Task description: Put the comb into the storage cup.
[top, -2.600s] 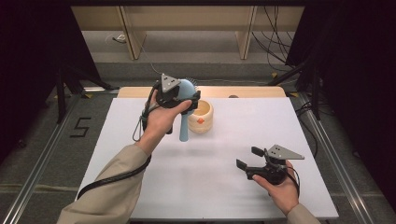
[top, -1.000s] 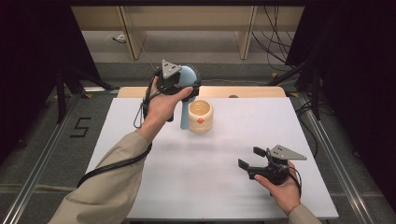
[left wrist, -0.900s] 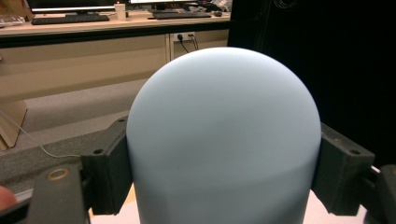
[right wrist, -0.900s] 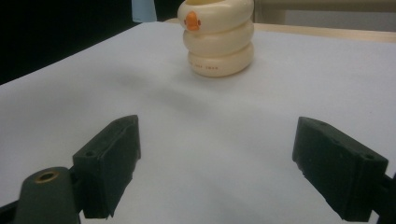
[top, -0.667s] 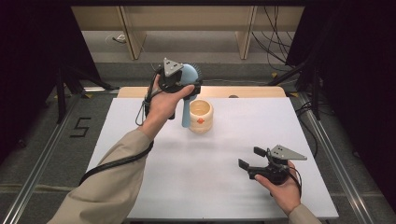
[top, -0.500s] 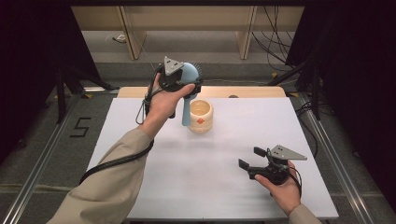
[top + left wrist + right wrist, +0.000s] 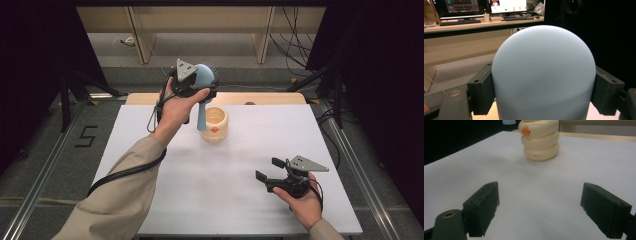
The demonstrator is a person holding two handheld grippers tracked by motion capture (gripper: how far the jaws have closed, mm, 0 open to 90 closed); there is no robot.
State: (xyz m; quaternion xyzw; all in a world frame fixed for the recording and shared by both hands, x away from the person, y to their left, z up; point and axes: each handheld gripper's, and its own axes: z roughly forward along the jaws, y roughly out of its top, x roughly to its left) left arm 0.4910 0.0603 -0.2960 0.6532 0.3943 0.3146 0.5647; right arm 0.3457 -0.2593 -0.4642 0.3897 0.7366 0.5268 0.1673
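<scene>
Pale blue hairbrush (image 7: 202,95) held up above the counter (image 7: 150,170), head clamped between the left gripper (image 7: 192,85) jaws, handle pointing down just beside the cream ringed cup (image 7: 216,125) with an orange spot. In the left gripper view, rounded brush back pressed by both black jaws. Right gripper (image 7: 272,172) near the counter's front right, jaws spread wide, grasping nothing, well apart from the cup.

In the right gripper view, the right gripper (image 7: 540,211) hangs low over the white desk (image 7: 574,165) with its two black jaws spread wide and nothing between them. Well ahead stands a cream ribbed cup of three stacked rings (image 7: 540,141), upright on the desk, bearing a small orange mark (image 7: 525,130) near its rim.
</scene>
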